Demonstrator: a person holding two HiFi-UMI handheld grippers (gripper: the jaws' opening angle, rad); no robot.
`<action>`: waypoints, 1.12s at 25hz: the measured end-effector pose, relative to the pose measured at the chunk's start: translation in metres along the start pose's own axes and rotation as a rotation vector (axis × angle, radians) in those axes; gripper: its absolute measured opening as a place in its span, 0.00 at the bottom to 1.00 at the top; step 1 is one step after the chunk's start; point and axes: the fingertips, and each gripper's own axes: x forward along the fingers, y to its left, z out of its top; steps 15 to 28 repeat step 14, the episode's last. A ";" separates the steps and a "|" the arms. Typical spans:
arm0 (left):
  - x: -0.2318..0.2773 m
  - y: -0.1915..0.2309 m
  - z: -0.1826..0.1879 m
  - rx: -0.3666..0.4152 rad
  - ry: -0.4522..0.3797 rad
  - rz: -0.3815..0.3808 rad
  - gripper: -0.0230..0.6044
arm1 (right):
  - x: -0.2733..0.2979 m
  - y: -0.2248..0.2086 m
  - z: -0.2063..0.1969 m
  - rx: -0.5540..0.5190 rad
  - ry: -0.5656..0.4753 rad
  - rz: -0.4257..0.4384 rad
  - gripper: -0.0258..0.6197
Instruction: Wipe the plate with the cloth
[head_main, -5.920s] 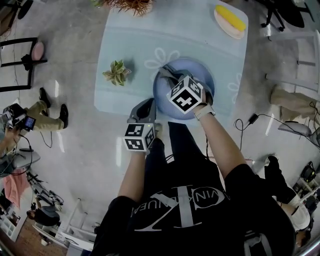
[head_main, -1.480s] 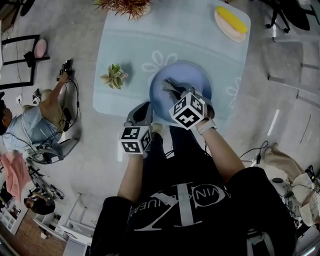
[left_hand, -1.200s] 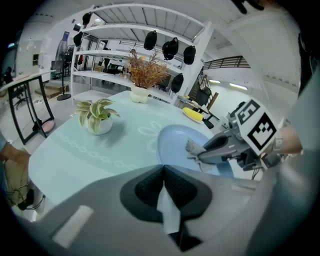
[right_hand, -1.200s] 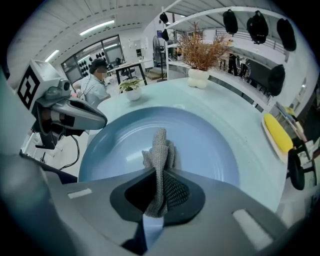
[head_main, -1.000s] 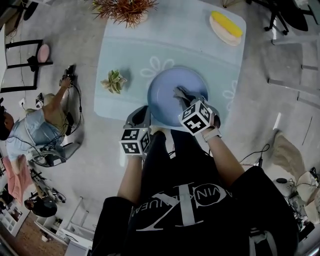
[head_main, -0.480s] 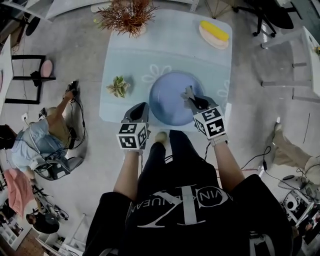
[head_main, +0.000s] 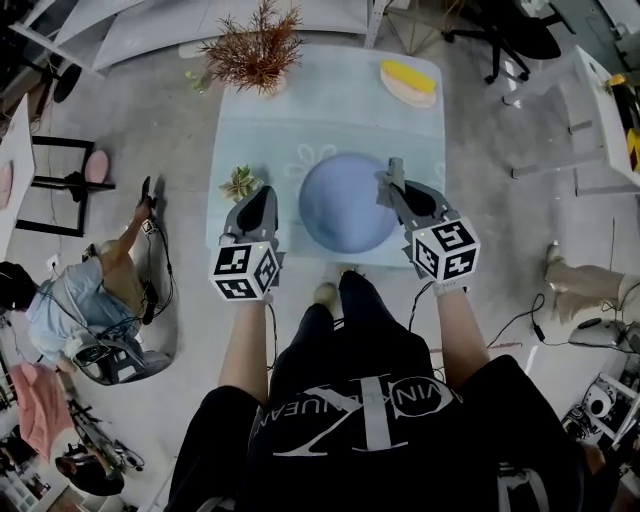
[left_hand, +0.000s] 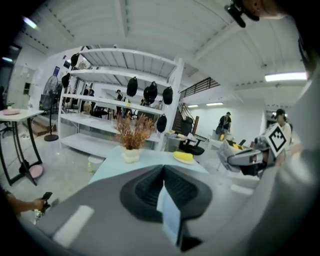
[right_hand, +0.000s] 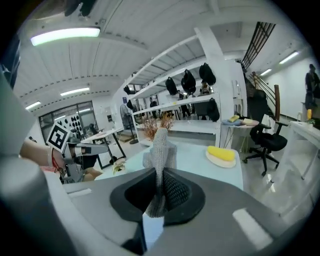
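pale table (head_main: 330, 110): blue plate (head_main: 348, 202); right gripper (head_main: 393, 182) jaws pinch grey mesh cloth (right_hand: 160, 147) (upright); left gripper (head_main: 260, 197) jaws together.

Black pale-printed T-shirt (head_main: 372, 425), black trousers (head_main: 345, 325); grey left claw (head_main: 262, 194) and right claw (head_main: 393, 178) bear black-and-white marker cubes (head_main: 243, 271).

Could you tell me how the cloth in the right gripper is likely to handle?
Probably soft yet holding some shape: the cloth stands up crumpled above the shut right gripper. Its knitted mesh likely grips rather than slips. Being a small wad, it is probably light.
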 end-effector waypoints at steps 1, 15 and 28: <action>-0.004 -0.002 0.012 0.009 -0.029 -0.006 0.04 | -0.006 0.002 0.010 0.001 -0.034 -0.005 0.09; -0.062 -0.071 0.102 0.182 -0.278 -0.020 0.04 | -0.105 0.012 0.089 -0.058 -0.371 -0.026 0.09; -0.062 -0.071 0.102 0.182 -0.278 -0.020 0.04 | -0.105 0.012 0.089 -0.058 -0.371 -0.026 0.09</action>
